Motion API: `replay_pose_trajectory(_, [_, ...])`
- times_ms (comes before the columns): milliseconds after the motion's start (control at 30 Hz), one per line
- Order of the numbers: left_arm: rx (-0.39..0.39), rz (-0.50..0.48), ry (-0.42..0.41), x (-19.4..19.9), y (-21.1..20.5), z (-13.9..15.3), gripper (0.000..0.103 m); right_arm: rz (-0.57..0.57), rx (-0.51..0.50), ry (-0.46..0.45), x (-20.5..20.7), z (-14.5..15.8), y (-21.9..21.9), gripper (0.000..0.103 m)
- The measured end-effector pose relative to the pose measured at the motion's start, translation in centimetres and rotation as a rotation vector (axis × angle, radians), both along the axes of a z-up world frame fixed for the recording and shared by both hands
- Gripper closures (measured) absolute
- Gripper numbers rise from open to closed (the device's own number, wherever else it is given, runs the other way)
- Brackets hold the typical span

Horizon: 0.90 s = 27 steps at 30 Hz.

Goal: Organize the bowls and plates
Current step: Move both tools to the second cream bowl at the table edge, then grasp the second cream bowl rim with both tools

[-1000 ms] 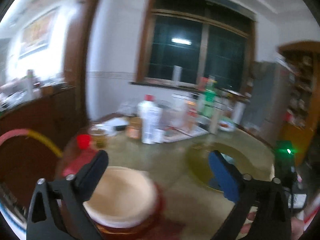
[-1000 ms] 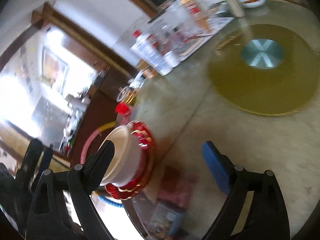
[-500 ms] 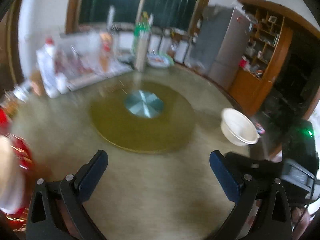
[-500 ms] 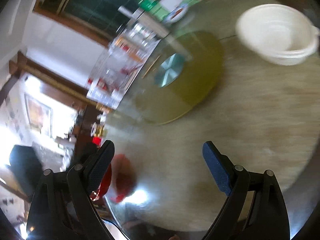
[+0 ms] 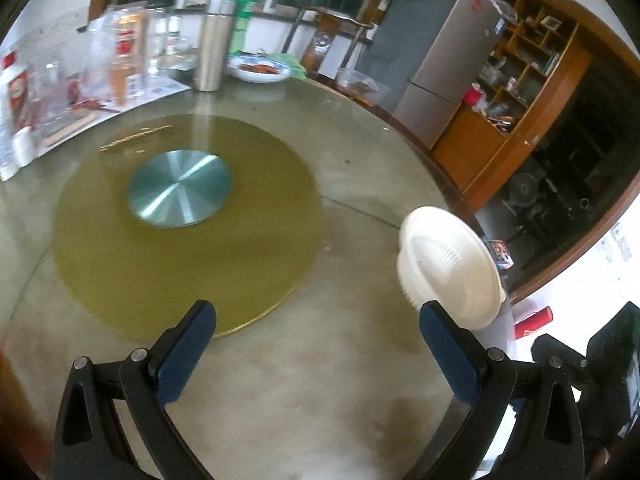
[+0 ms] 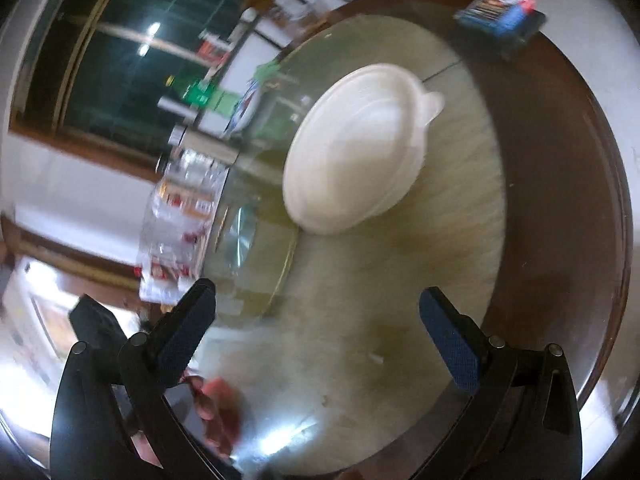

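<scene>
- Both views swung off the red plate and cup onto the white bowl near the table edge; right gripper jaws just opened wider, nothing between.
- Left gripper jaws wide, empty; bowl just beyond its right finger, ahead of right gripper.
- Bowl white, ribbed inside, tab handle.
- Labels unreadable.

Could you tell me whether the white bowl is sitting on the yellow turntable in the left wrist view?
No, the white bowl rests on the table beside the yellow turntable, near the edge.
</scene>
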<state>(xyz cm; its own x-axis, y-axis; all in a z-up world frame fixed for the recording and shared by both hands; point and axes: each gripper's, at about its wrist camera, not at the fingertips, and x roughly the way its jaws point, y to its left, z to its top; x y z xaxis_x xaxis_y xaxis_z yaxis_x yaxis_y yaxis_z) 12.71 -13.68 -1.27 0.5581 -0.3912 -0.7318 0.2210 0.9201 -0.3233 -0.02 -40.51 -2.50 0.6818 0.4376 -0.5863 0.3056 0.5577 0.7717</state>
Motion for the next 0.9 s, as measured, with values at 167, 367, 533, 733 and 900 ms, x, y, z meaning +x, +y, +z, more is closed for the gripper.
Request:
replay_pose_trajectory(167, [-0.003,-0.024,0.011,1.7,-3.4,-0.5,0.001,-0.079,0.015,-0.007,0.7,0.2,-2.2,0.000])
replay_pose_trajectory(367, [-0.012,-0.041,0.024,2.8,-6.2,-1.0,0.002,-0.136,0.024,0.004,2.7,-0.1,-3.7,0.008])
replay_pose_trajectory(533, [0.030,-0.053,0.013,3.3,-8.0,-1.5,0.005,-0.141,-0.010,0.077,4.5,-1.4,-4.3,0.038])
replay_pose_trajectory(733, [0.202,-0.155,0.005,3.1,-10.3,-3.0,0.087,-0.137,-0.100,0.105,4.5,-1.7,-3.7,0.093])
replay_pose_trajectory(900, [0.194,-0.126,-0.031,1.5,-7.8,-1.9,0.088,-0.108,-0.116,0.060,3.8,-0.9,-1.6,0.094])
